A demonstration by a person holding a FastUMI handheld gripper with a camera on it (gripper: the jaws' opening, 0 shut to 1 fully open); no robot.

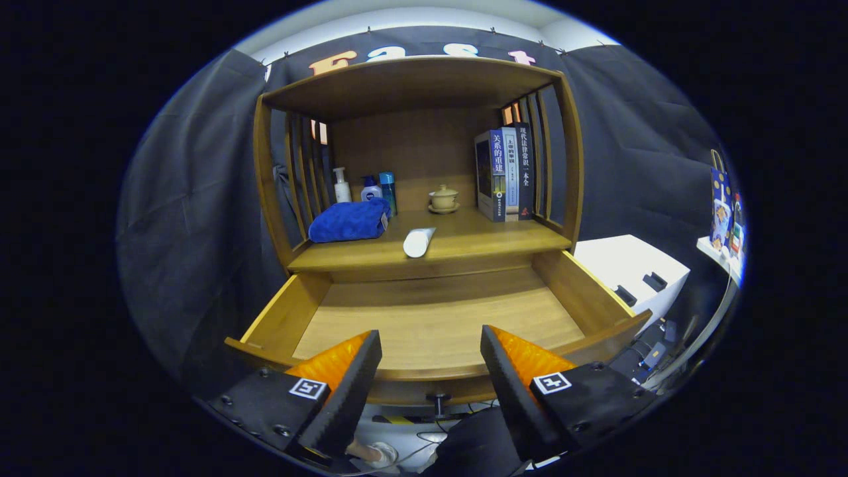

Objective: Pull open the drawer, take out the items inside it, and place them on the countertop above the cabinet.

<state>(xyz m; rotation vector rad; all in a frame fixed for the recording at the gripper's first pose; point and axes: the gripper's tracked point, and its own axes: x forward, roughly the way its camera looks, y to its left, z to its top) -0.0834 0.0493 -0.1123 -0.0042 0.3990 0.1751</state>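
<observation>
The wooden drawer (437,318) stands pulled out under the countertop (477,238), and its floor shows bare wood. Its small knob (438,399) hangs below the front rail, between my fingers. On the countertop lie a folded blue towel (350,220) at the left and a white tube (419,242) near the front edge, lying on its side. My gripper (430,358) hovers open over the drawer's front rail, with nothing between its fingers.
At the back of the countertop stand three bottles (371,189), a small lidded teacup on a saucer (444,199) and a row of upright books (505,173). Slatted sides and a top shelf (411,79) enclose the space. A white box (629,268) sits to the drawer's right.
</observation>
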